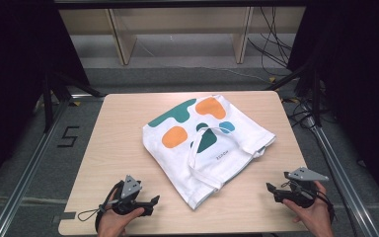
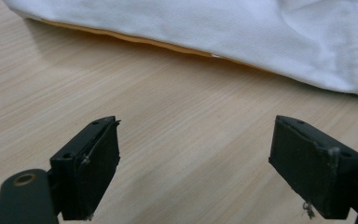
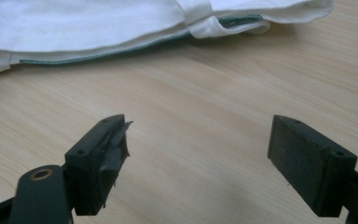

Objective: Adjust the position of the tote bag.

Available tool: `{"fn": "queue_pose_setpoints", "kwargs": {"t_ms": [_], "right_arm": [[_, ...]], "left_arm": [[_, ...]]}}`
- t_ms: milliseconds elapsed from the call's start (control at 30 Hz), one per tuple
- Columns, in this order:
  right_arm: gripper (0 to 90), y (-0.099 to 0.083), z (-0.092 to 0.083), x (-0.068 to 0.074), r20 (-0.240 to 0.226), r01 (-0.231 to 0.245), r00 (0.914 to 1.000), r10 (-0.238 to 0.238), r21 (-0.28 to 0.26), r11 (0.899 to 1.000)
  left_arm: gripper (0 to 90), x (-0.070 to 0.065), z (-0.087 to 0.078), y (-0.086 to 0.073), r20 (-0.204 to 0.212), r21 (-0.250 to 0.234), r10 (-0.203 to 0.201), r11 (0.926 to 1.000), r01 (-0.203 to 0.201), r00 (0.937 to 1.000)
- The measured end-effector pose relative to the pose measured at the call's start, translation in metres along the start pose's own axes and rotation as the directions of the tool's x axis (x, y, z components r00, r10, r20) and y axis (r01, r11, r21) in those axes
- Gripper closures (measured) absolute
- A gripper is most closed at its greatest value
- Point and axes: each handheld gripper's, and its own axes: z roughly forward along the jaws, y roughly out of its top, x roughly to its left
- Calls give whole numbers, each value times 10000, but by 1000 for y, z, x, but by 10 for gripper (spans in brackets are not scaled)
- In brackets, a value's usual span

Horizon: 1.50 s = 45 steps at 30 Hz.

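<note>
A white tote bag (image 1: pixel 205 143) with green, orange and blue patches lies flat at an angle in the middle of the wooden table (image 1: pixel 118 133), its handle loop on top. My left gripper (image 1: pixel 154 200) rests low at the front left, jaws pointing right toward the bag's near corner, open and empty. In the left gripper view the bag's white edge (image 2: pixel 242 32) lies a short way beyond the spread jaws. My right gripper (image 1: pixel 269 188) sits at the front right, jaws pointing left, open and empty. The right gripper view has the bag's folded edge (image 3: pixel 121 32) ahead across bare wood.
Bare wood surrounds the bag on all sides. The table's front edge runs just under both hands. Metal frame rails (image 1: pixel 29 163) flank the table, and a wooden shelf unit (image 1: pixel 177 29) and cables stand on the floor behind.
</note>
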Motion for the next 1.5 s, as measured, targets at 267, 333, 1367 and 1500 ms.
{"fn": "queue_pose_setpoints", "kwargs": {"t_ms": [267, 333, 1367, 1500], "right_arm": [[214, -1, 0, 0, -9, 119, 9999, -119, 72, 9999], [214, 0, 1, 1, -85, -78, 9999, 80, 173, 9998], [232, -1, 4, 1, -223, 165, 9996, -150, 676, 9976], [232, -2, 4, 2, 9, 405, 9992, -406, 473, 9981]], "left_arm": [[198, -10, 3, 3, 182, -167, -9, 9999, 12, 9998], [210, -11, 4, 4, 257, -24, 211, 9998, -211, 9994], [386, -92, 36, 38, 1375, -845, 1170, 9908, -1060, 9836], [376, -102, 46, 42, 1383, -834, 1384, 9883, -1277, 9807]]}}
